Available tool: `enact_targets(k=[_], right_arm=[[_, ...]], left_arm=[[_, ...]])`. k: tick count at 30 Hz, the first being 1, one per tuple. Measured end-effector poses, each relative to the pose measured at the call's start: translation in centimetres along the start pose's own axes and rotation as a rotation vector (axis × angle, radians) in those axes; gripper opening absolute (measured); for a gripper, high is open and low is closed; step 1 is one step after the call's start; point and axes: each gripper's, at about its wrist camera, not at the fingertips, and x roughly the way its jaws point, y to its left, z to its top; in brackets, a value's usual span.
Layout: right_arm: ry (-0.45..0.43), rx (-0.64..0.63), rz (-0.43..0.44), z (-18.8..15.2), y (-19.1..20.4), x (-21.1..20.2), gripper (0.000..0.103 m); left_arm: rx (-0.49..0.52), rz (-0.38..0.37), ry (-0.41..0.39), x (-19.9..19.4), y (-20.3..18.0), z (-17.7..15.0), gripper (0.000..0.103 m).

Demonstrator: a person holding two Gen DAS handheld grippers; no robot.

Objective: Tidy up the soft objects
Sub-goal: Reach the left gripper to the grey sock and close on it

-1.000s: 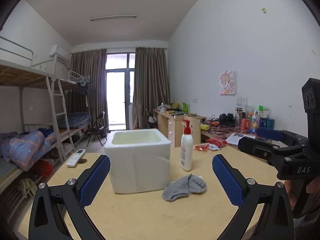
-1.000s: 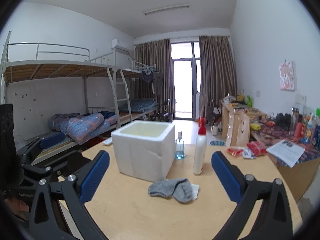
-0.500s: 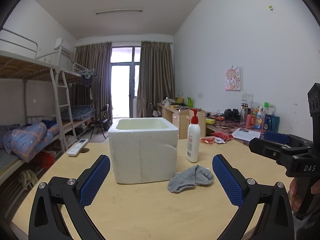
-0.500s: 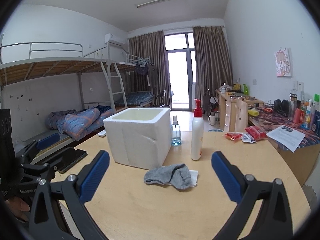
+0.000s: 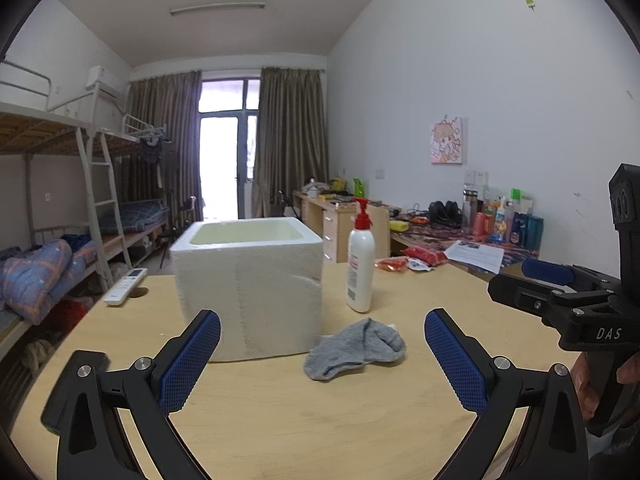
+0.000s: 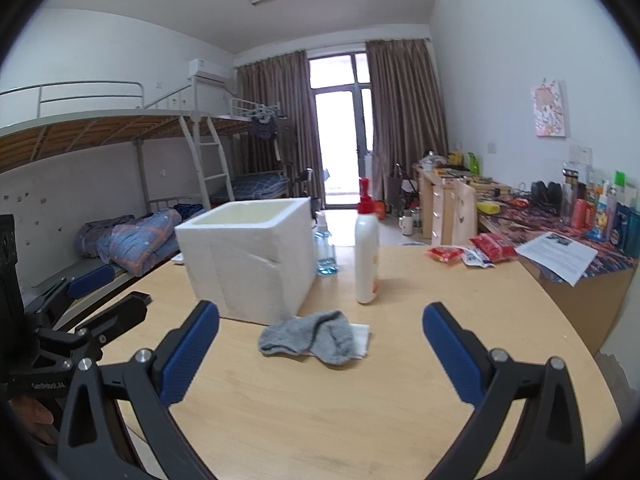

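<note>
My left gripper (image 5: 322,354) is spread wide with nothing between its blue pads (image 5: 191,360), and my right gripper (image 6: 320,354) is just as wide apart and empty. Both hover over the near edge of the wooden surface (image 5: 320,412). Compared with a second ago I have brought them lower and closer, so the white foam box (image 5: 248,284) fills more of each view. The grey sock (image 5: 354,348) lies crumpled on the surface just beside the box's near right corner, unmoved, on a bit of white paper (image 6: 362,338). A white pump bottle (image 5: 360,258) stands upright just right of the box, behind the sock. A small clear bottle (image 6: 325,250) stands behind the box, and a remote control (image 5: 125,280) lies to the box's left
</note>
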Motion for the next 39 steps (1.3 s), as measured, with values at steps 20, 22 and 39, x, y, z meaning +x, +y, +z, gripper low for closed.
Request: enact_targets(k=[20,22,39], right_arm=[[0.109,0.014,-0.032,-0.7,-2.4,3.8,0.103],[0.119,0.022,-0.03,-0.8,-2.7,4.2,0.103],[0.284,0.055,-0.005,-2.2,-4.8,9.3,0.103]], left_arm=[[0.015,-0.065,0.165,6.6,-0.8,-1.0,0.102],[0.01,-0.07,0.188,7.5,-0.8,-1.0,0.102],[-0.014,-0.082,0.403,14.8,-1.3,-2.7,0.102]])
